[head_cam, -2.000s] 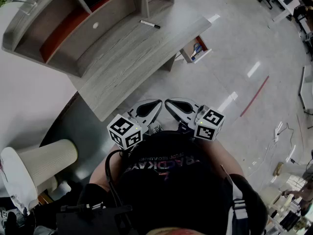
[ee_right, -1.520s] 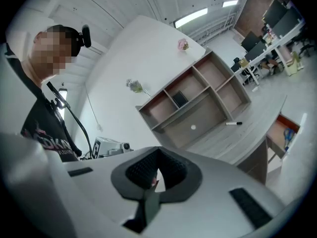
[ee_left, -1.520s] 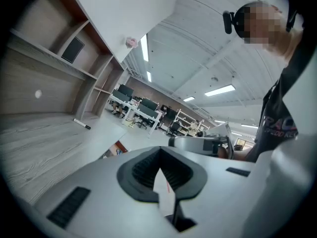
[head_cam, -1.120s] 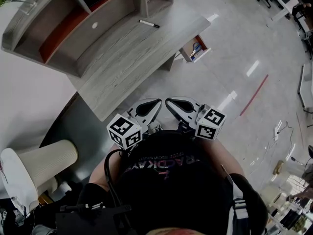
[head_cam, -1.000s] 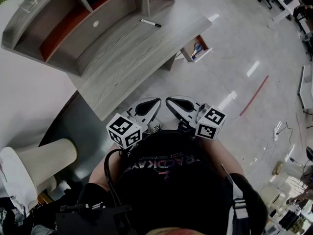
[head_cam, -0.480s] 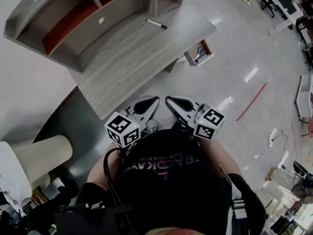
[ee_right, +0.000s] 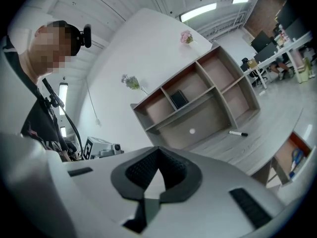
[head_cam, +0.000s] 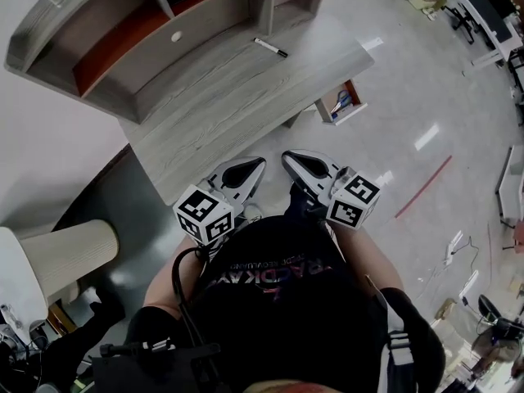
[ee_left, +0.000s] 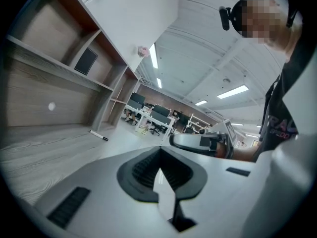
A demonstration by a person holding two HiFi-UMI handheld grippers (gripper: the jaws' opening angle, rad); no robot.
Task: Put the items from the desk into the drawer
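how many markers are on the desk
1. The marker lies on the desk, by the right end of the shelves. The shelf nooks might hide more.

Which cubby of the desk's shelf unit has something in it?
The upper middle cubby: a dark flat rectangle leans inside; the others hold nothing visible.

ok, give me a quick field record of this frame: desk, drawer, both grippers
desk: grey wood, shelf unit along its back
on desk: one marker, lying flat near the shelf unit
drawer: open, by the desk's right end in the head view
in drawer: a blue item, too small to identify
left gripper: shut, empty, close to the person's chest
right gripper: shut, empty, beside the left one
task state: marker not yet picked up
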